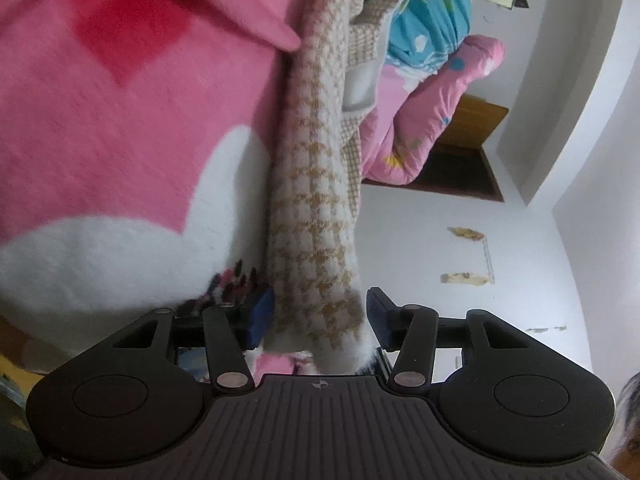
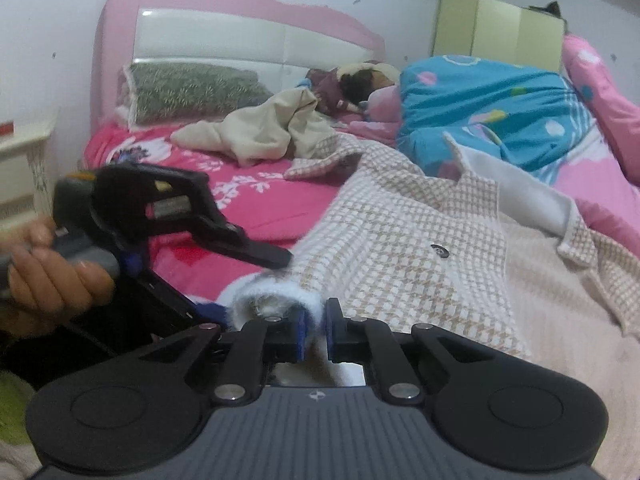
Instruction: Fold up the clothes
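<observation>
Clothes in play came to one garment: a cream and tan houndstooth jacket point(image 2: 404, 240) lying spread on the bed point(image 2: 256, 200), with one dark round button point(image 2: 439, 251) showing on its front. Its body ran from the near edge of the bed away toward the headboard point(image 2: 240, 36), and a fuzzy white cuff point(image 2: 276, 300) lay at the near end. Two tongs were at work. The right gripper point(image 2: 314, 338) had its jaws drawn narrow, pinching the white cuff trim between the blue pads. The left gripper point(image 1: 320, 316) stood about half open; in its own tilted view the sleeve point(image 1: 316, 208) ran as one long band straight away from the jaws, filling the gap between them and touching at least the left blue pad point(image 1: 260, 312), so a firm grip could not be told for certain. In the right wrist view that left gripper point(image 2: 240, 248) was held in one hand point(image 2: 52, 268) at the left, its black fingers reaching to the sleeve edge. Elsewhere on the bed lay one green patterned pillow point(image 2: 192, 88), one crumpled beige cloth point(image 2: 260, 132), one blue quilt point(image 2: 500, 112) and one pink quilt point(image 2: 608, 92). One white nightstand point(image 2: 24, 160) stood left of the bed
</observation>
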Demonstrator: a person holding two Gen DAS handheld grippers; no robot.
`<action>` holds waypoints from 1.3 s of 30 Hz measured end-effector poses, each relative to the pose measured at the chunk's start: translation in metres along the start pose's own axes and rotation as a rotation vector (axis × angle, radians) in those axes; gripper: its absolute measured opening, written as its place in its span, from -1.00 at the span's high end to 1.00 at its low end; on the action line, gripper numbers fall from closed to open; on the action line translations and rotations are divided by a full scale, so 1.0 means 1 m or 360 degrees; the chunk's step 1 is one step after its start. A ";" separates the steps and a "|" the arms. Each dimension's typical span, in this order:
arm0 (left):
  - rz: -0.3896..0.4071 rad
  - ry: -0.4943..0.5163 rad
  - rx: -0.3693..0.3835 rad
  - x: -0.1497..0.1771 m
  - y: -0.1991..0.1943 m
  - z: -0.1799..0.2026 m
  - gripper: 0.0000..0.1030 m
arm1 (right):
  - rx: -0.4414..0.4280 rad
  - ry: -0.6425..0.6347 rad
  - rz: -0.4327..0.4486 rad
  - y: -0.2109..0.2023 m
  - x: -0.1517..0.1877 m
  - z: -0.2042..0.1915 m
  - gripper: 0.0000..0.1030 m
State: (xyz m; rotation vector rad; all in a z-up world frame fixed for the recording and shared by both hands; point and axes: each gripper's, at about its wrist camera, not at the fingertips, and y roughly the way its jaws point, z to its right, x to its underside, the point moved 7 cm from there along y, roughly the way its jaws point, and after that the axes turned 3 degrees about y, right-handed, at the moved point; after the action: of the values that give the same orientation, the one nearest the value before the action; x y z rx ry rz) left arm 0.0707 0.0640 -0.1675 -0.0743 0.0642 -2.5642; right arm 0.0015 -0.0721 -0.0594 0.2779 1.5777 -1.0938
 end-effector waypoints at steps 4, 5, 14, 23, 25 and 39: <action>0.0029 0.0099 -0.0026 0.002 0.000 0.005 0.63 | 0.0030 0.0009 -0.0007 -0.002 0.001 0.001 0.85; 0.0039 0.0150 -0.0059 0.003 -0.002 0.008 0.71 | 0.0031 0.0005 -0.0023 -0.001 0.003 0.000 0.87; 0.0109 0.0819 -0.0691 0.010 -0.061 0.067 0.87 | -0.0191 -0.0238 -0.0058 0.003 -0.004 -0.050 0.93; 0.0025 0.0736 -0.0854 0.003 -0.075 0.020 0.86 | -0.0140 -0.0197 -0.0155 0.002 0.019 -0.035 0.45; 0.0018 0.0699 -0.0834 0.002 -0.078 0.017 0.82 | -0.0024 -0.0074 -0.0108 -0.017 0.014 -0.002 0.27; 0.0057 0.0703 -0.0895 0.003 -0.069 0.021 0.77 | -0.0070 0.0995 -0.0349 0.019 0.041 0.138 0.92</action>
State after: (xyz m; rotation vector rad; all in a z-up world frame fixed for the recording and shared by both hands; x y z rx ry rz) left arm 0.0319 0.1193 -0.1420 0.2788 0.9376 -2.4039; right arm 0.0905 -0.1816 -0.0946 0.4557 2.2257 -1.2055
